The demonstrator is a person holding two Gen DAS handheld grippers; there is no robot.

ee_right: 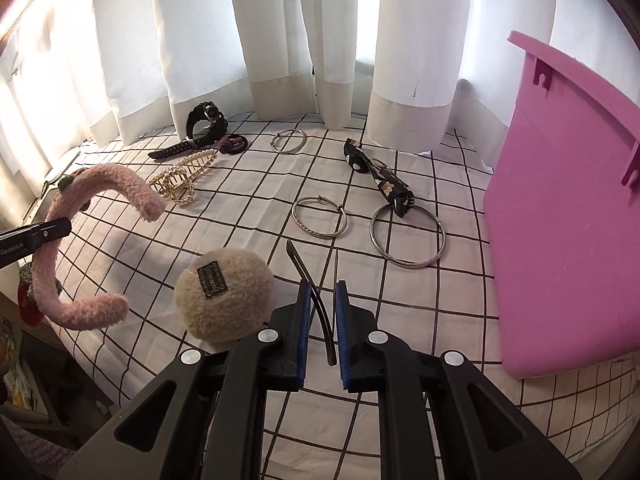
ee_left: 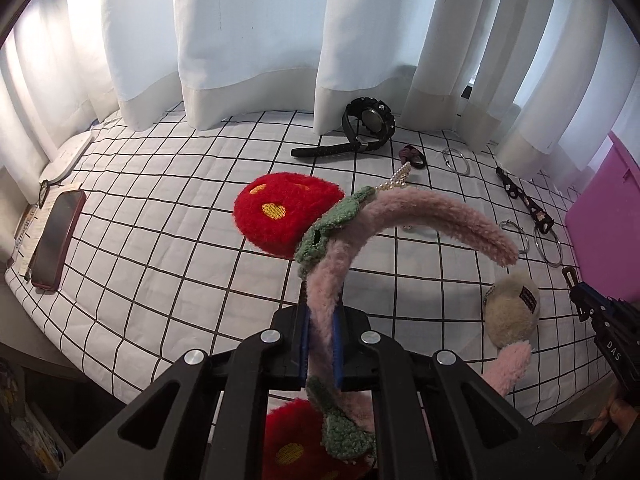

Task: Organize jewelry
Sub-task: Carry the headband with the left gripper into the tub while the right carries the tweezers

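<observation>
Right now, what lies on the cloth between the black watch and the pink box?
In the right wrist view, between the watch and the box lie a dark hair tie, three silver bangles and a patterned black clip.

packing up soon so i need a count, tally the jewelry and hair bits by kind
silver bangles: 3 (a possible fourth ring behind the black clip is unclear)
watch: 1
pink fluffy headband: 1
beige pompom hair piece: 1
hair clips: 2, the pearl claw and the black patterned clip
hair tie: 1
total: 9
</observation>
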